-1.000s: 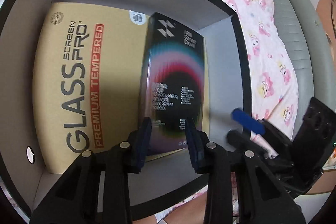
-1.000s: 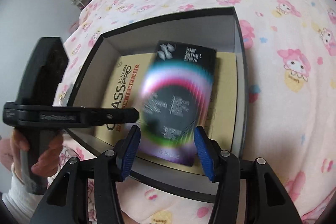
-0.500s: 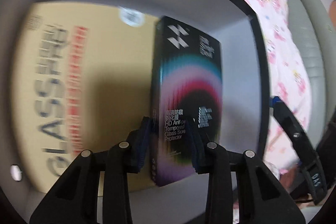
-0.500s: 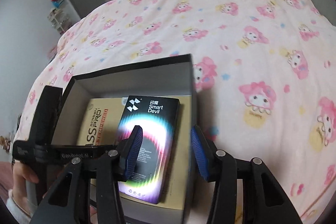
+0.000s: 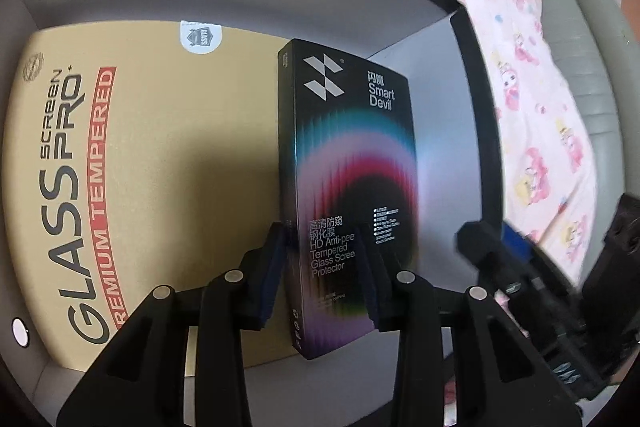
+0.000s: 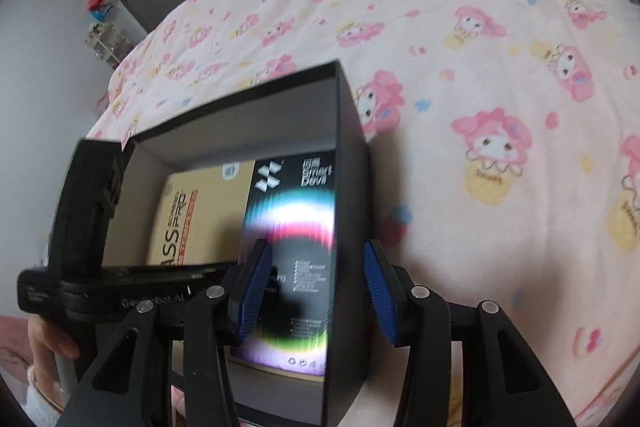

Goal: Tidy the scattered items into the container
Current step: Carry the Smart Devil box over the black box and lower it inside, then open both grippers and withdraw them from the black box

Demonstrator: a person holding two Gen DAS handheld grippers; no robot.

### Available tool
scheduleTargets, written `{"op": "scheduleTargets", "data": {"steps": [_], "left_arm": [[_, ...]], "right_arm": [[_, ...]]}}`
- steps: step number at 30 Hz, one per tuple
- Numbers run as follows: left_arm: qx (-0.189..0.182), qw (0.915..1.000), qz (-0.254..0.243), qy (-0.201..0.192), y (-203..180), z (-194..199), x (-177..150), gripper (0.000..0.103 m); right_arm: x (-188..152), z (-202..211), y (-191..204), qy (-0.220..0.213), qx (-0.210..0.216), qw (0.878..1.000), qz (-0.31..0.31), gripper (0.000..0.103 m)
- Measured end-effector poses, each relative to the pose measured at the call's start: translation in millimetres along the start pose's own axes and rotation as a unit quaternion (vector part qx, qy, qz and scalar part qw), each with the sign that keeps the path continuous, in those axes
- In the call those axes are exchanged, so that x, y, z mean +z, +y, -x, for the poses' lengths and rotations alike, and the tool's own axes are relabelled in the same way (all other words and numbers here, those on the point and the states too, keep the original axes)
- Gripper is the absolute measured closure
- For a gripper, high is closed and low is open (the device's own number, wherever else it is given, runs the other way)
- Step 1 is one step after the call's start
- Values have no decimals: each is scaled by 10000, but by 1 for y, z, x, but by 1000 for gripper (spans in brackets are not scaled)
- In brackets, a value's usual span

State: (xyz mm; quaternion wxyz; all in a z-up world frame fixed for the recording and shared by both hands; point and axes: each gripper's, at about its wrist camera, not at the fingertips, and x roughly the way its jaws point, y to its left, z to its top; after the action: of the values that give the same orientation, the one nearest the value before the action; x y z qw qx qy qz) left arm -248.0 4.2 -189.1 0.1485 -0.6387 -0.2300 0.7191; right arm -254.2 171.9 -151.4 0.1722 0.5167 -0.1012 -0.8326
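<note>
- We are working on a bed spread with a pink cartoon-print cover, with a dark wardrobe and a cluttered shelf against the far wall.
- The black screen-protector box lies inside the container, on top of the tan flat pack, close to the right wall.
- The left tongs are opening; their pads flank the black box's lower end, and we cannot see them pressing on it.
- The right tongs stand fairly wide and empty, straddling the container's right wall.
- We judge a risk: lifting away too early could drag the box askew, or the right tongs could knock the thin wall and shift the container on the soft cover.
</note>
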Motion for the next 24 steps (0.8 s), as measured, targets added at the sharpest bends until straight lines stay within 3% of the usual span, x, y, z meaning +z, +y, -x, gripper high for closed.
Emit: {"op": "scheduleTargets", "data": {"steps": [2, 5, 7, 12, 15, 17, 21, 24], "left_arm": [[-81, 9998, -90, -134, -1, 9, -7, 68], [54, 9962, -518, -705, -17, 37, -29, 68], [45, 9906, -776, -1129, -29, 62, -49, 68], [236, 9715, -1238, -2009, -57, 127, -80, 64], [376, 9633, -1519, -2179, -82, 142, -76, 63], [448, 9590, -1652, -2258, -86, 157, -99, 63], [621, 9503, -1923, -2370, -88, 149, -122, 63], [763, 9502, -1920, -2331, -84, 147, -146, 63]], "right_arm": [[-3, -1, 6, -3, -128, 9999, 116, 59], [-4, 6, 14, -132, -473, 9983, 314, 59], [-6, 25, 26, -343, -728, 9957, 469, 59], [-19, 89, 61, -1183, -841, 9853, 902, 59], [-28, 118, 69, -1397, -769, 9831, 902, 58], [-36, 135, 71, -1461, -652, 9833, 867, 58], [-65, 157, 76, -1494, -452, 9845, 794, 58], [-87, 158, 78, -1378, -368, 9867, 780, 58]]}}
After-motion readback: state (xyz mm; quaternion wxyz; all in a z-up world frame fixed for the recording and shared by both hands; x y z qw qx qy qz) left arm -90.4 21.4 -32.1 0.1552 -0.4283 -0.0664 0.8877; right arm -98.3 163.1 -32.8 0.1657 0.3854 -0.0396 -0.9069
